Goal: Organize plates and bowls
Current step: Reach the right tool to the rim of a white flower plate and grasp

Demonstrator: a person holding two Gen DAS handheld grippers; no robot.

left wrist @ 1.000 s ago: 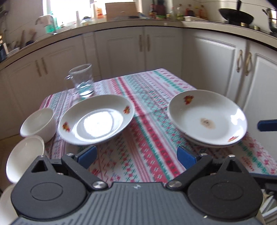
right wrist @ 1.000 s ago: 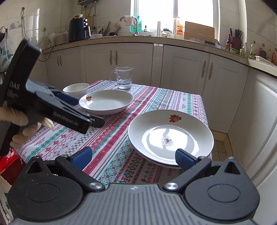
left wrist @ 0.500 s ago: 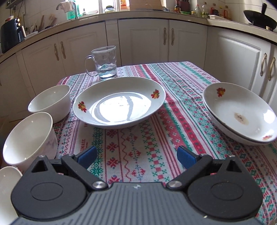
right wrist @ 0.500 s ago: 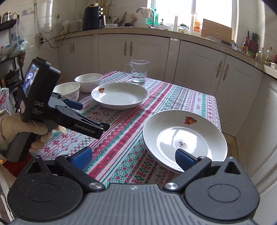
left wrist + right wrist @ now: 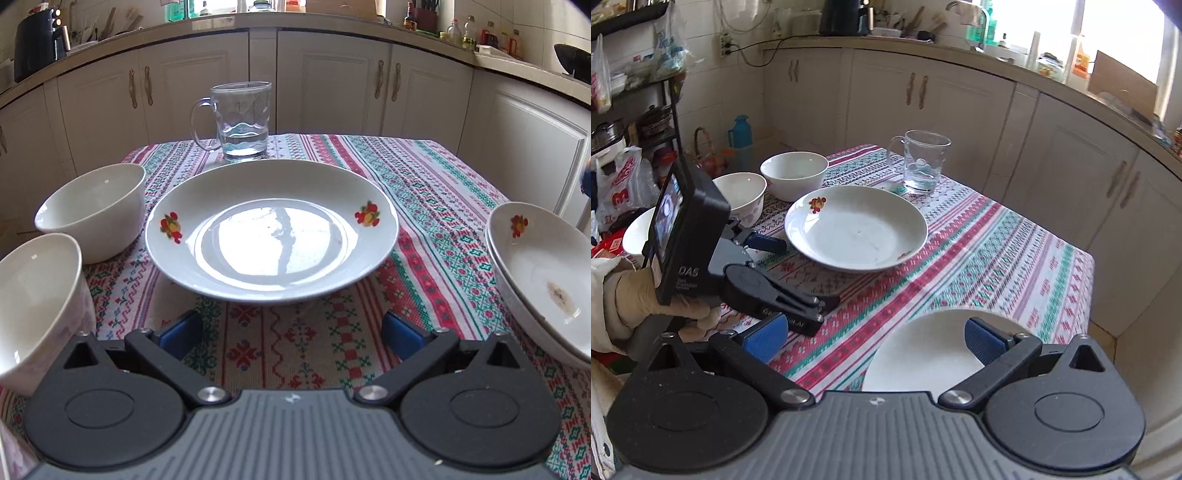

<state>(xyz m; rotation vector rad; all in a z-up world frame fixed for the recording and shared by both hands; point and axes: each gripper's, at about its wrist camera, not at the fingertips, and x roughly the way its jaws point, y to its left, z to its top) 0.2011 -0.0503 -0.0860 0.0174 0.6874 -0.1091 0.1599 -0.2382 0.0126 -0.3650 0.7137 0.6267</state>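
Table [image 5: 436,206] under a woven cloth striped in red, green and white; white kitchen cabinets [image 5: 332,85] behind.

Wide white shallow plate with red-and-yellow fruit motifs on the rim [image 5: 271,230]: flat on the cloth, centre of the left wrist view, directly ahead of the left gripper [image 5: 291,328]; also in the right wrist view [image 5: 856,227].

Clear glass handled mug holding a little water [image 5: 243,122]: upright just behind that plate, near the far table edge.

Two plain white deep bowls: far bowl [image 5: 94,210] left of the plate, close to its rim; near bowl [image 5: 37,306] in front of it, close to the left gripper's left finger.

Second white shallow plate with a fruit motif and a brown smear inside [image 5: 543,280]: right side of the table, apparently resting on another plate whose rim shows beneath.

Left gripper: blue-padded jaws spread wide, having just been opening further; nothing between them, only cloth below. Held by a gloved hand [image 5: 661,302].

Right gripper [image 5: 875,341]: jaws spread wide, nothing clasped; white plate rim [image 5: 923,354] lying below and between the blue pads, contact not evident.
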